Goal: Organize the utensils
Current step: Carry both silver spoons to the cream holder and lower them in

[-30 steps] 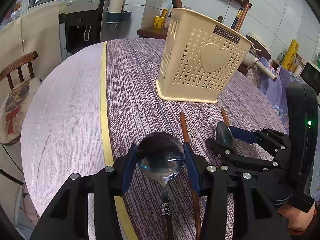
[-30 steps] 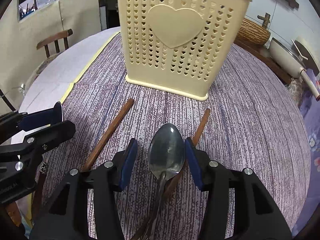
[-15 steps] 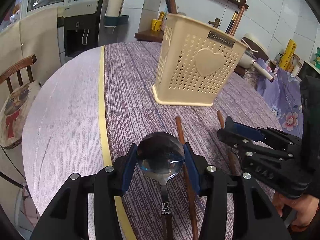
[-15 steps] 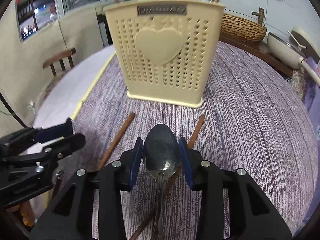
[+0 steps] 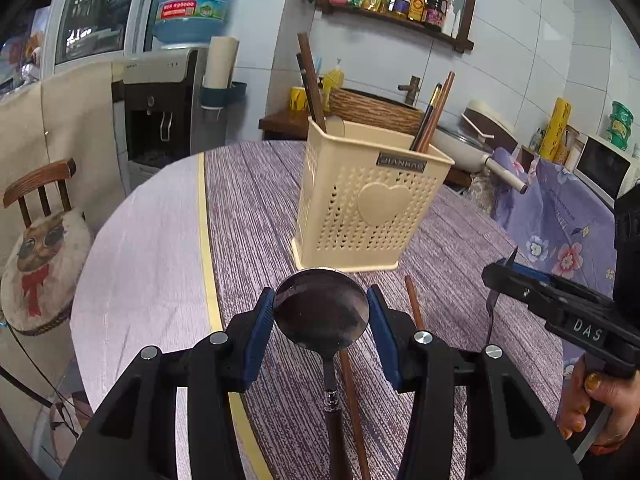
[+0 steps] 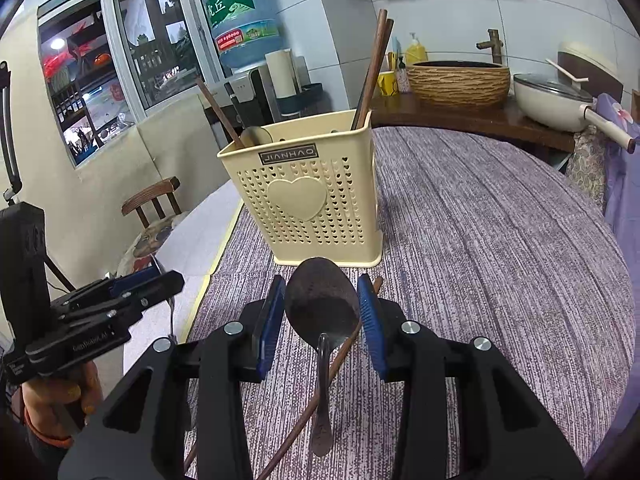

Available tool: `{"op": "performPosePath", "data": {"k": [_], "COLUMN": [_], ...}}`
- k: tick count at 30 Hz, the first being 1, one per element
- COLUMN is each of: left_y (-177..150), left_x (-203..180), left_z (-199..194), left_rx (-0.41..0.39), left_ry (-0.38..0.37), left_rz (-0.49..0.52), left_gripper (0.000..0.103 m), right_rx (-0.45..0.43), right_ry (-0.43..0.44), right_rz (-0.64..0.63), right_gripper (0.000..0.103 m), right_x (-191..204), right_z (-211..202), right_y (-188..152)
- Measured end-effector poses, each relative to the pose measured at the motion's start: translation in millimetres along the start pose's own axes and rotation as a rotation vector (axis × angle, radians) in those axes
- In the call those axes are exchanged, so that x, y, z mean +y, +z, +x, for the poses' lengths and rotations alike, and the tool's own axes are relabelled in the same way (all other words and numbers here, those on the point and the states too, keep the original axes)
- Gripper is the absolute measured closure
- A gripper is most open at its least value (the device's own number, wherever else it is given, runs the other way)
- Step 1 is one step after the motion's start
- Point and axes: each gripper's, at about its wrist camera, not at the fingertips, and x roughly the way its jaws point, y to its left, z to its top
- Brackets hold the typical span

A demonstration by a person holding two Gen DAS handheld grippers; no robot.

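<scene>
Here, two dull metal spoons are held above the purple streaked tablecloth (image 5: 256,208): the round-bowled spoon (image 5: 321,314) clamped in the left gripper (image 5: 321,322), the oval spoon (image 6: 322,306) in the right gripper (image 6: 322,316). Behind stands one cream perforated plastic holder (image 5: 368,208), heart-embossed, with several brown wooden chopsticks (image 5: 310,80).

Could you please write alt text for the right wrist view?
The right gripper clamps a metal spoon by its bowl, lifted above the purple tablecloth, facing a cream utensil basket holding chopsticks. One chopstick lies below.
</scene>
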Motion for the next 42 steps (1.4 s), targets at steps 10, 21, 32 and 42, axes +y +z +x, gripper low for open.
{"op": "performPosePath", "data": {"k": [10, 21, 32, 42], "left_y": [9, 41, 142, 175], "left_x": [-3, -11, -29, -41], "left_z": [-7, -15, -45, -7], "left_rx": [-0.043, -0.101, -0.308, -0.399], "left_ry": [-0.010, -0.061, -0.067, 0.019], "left_rz": [0.013, 0.040, 0.061, 0.067], "left_gripper": [0.057, 0.057, 0.057, 0.057], "right_rx": [-0.075, -0.163, -0.350, -0.410], "right_ry": [0.038, 0.055, 0.017, -0.085], "right_rz": [0.023, -0.020, -0.057, -0.038], "right_gripper": [0.065, 0.065, 0.065, 0.065], "right_x": [-6, 7, 21, 9], "right_z": [-11, -20, -27, 15], "right_y": [7, 44, 148, 182]}}
